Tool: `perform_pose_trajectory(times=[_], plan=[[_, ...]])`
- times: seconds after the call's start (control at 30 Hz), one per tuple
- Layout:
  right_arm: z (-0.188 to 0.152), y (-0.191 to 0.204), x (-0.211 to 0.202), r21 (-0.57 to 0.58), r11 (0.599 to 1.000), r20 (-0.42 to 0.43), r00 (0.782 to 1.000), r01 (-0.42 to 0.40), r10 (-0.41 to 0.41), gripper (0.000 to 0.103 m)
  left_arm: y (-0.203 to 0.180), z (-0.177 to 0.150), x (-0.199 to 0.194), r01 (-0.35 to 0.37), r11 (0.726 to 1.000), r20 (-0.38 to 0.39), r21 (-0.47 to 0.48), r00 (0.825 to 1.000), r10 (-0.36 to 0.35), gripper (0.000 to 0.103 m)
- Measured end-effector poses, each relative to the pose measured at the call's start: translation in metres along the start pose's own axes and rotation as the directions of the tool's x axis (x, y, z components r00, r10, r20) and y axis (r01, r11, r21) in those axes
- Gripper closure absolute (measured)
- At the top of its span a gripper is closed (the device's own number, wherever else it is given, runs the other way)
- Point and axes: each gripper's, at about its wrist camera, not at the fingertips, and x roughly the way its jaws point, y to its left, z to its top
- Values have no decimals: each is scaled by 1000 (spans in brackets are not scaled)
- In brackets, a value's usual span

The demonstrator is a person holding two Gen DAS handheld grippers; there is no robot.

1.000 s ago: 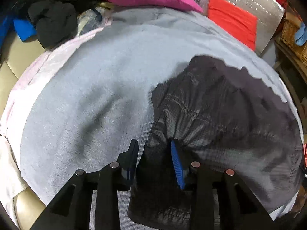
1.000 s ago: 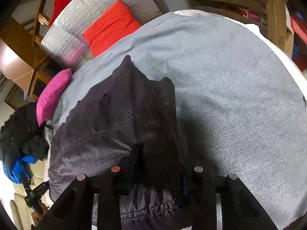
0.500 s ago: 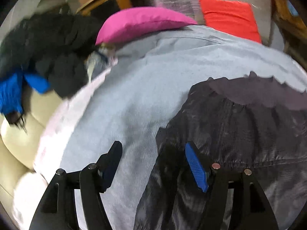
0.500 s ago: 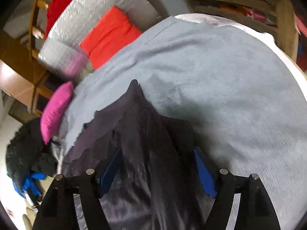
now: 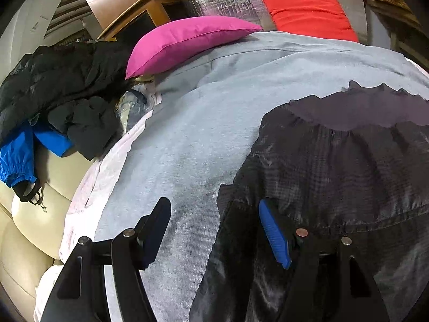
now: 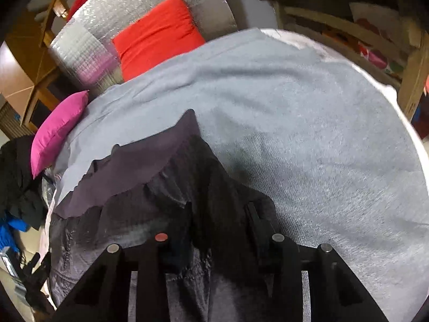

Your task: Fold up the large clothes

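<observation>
Two grippers hover low over a dark garment (image 5: 335, 166) spread on a grey blanket (image 5: 187, 139) covering the bed; the left gripper (image 5: 214, 228) has its jaws released, straddling the garment's edge at 6 o'clock, probably lining up a pinch; the right gripper (image 6: 219, 220) also looks released over a raised fold; a pink pillow (image 5: 187, 40) lies at 11 o'clock.

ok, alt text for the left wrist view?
The left gripper, fingers spread wide, straddles the near left edge of a dark garment lying flat on a grey blanket. Behind are a pink pillow and a red cushion, with a heap of black and blue clothes at left.
</observation>
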Motion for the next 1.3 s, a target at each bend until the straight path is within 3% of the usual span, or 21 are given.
perform_pose_trajectory(times=[0.3,0.4,0.47,0.53,0.6,0.7,0.77,0.8,0.83,0.87,1.03,1.1,1.13,1.17,1.2,1.23,1.3], plan=[[3,-7,5,39,998,-16,999,-41,41,62,-7,3,-5,14,1000,31,9,999,-15,34],[6,-13,-7,86,992,2,996,-90,90,59,-9,3,-4,9,1000,38,14,999,-9,34],[10,-17,-20,130,979,47,987,-157,152,34,-9,4,-3,8,1000,38,11,999,-8,34],[13,-15,-28,138,970,96,978,-199,187,18,-9,4,-1,7,1000,37,10,999,-7,34],[17,-7,-27,95,976,99,978,-194,185,18,-9,5,-1,10,1000,38,6,999,-11,34],[22,9,-5,50,991,28,992,-125,124,18,-11,6,2,6,1000,38,12,999,-7,34],[22,17,9,21,998,-4,998,-63,63,19,-13,7,3,6,1000,37,15,999,-7,34],[21,21,11,-2,999,-1,999,-37,37,27,-13,7,4,7,1000,36,15,999,-8,34],[21,26,14,-34,999,-5,1000,6,-6,50,-13,7,5,9,1000,34,16,999,-9,34],[21,27,16,-44,998,-6,999,36,-36,66,-13,8,7,11,1000,29,15,1000,-12,34],[18,5,21,39,999,-35,999,-29,30,66,-9,8,29,62,998,-61,-10,996,-63,34],[18,3,8,56,996,-21,997,-72,73,65,-3,8,24,88,996,-56,-34,994,-89,34],[17,1,-4,61,992,-3,993,-115,115,57,2,8,19,119,992,-45,-47,992,-122,34],[15,-4,-18,62,985,20,986,-164,163,26,8,8,14,169,984,-33,-65,985,-171,32],[14,-9,-27,60,980,35,981,-191,189,15,15,7,10,242,967,-26,-86,969,-245,28],[10,-18,-38,57,973,61,974,-223,219,12,22,5,8,317,943,-21,-104,947,-320,18],[7,-36,-45,75,963,53,966,-258,255,12,33,2,5,397,908,-8,-131,916,-402,15]])
